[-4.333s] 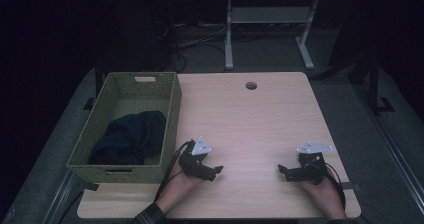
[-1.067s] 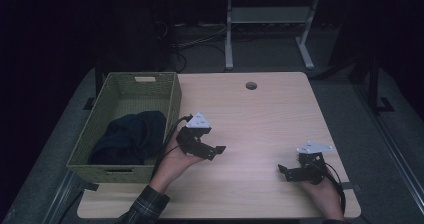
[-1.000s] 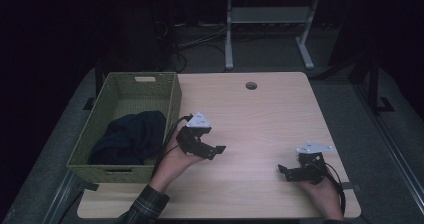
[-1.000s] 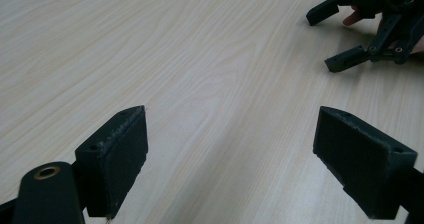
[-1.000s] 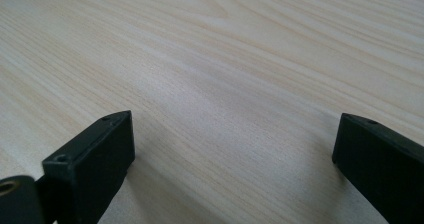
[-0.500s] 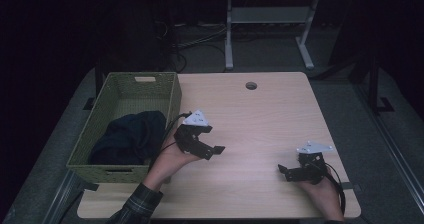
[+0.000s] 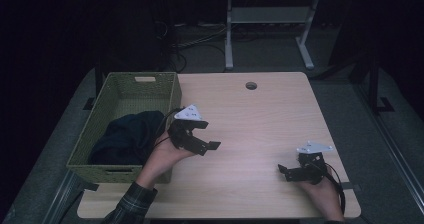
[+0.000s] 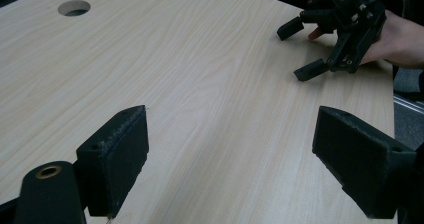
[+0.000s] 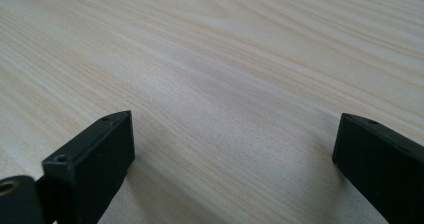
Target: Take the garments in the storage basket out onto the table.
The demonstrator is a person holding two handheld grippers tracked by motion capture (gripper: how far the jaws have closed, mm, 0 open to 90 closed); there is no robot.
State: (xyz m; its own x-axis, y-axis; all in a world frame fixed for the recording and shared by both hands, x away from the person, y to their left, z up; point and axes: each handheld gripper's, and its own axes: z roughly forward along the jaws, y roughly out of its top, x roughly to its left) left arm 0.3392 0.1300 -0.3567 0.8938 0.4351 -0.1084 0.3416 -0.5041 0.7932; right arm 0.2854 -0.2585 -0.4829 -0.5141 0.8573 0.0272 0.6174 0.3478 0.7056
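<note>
Left gripper (image 7: 206,134): raised off the table just right of the basket, jaws spread wide with nothing between them, tips pointing toward the table's right half; grey three-cornered plate on top.
Left gripper's own view: both black pads (image 8: 120,160) far apart over bare wood, the other gripper seen farther off at upper right.
Left hand (image 7: 162,156): wrapped around the gripper's rear, plaid sleeve (image 7: 131,207) entering from the bottom edge.
Right gripper (image 7: 285,170): low at the table's near right part, jaws spread and empty, tips pointing left; held by the right hand (image 7: 325,194).
Right gripper's own view: two pads (image 9: 95,156) wide apart, close above plain wood grain.
Dark cloth (image 7: 125,139): bunched in the near part of the basket, just left of the left gripper, not touched by either gripper.
Basket (image 7: 142,80): green woven, rectangular, on the table's left edge.
Table (image 7: 260,119): light wood, round hole (image 7: 251,85) near its far edge, well apart from both grippers.
</note>
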